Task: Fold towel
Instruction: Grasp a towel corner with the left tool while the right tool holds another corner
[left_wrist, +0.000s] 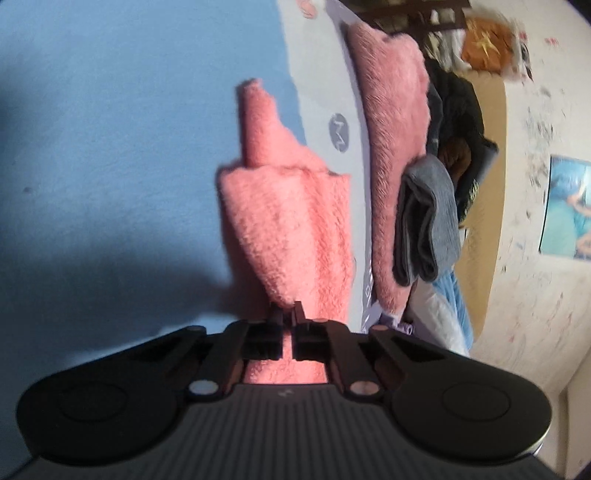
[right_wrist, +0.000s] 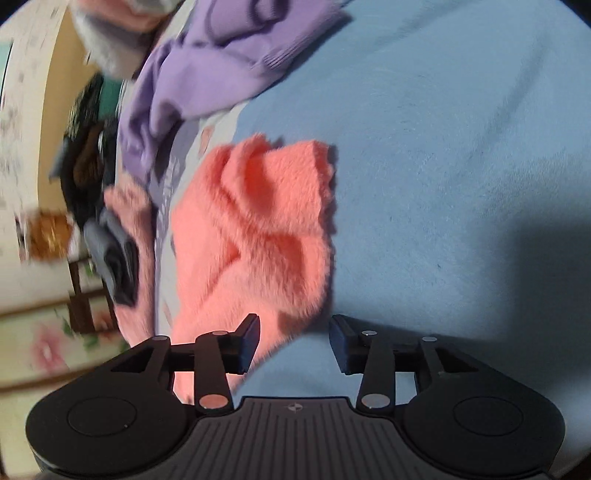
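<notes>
My left claw (left_wrist: 289, 314): pressed together, pinching a corner of the pink towel (left_wrist: 291, 229).
My right claw (right_wrist: 293, 341): spread wide, nothing between its fingers.
Pink towel: bunched on the blue sheet (right_wrist: 443, 166), lifted at my pinch.
Beyond: purple garment (right_wrist: 221, 66), grey folded cloth (left_wrist: 428, 221).

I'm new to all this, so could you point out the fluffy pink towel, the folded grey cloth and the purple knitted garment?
fluffy pink towel (right_wrist: 255, 229): right wrist view, crumpled middle.
folded grey cloth (left_wrist: 424, 221): left wrist view, its side.
purple knitted garment (right_wrist: 207, 74): right wrist view, main body.
</notes>
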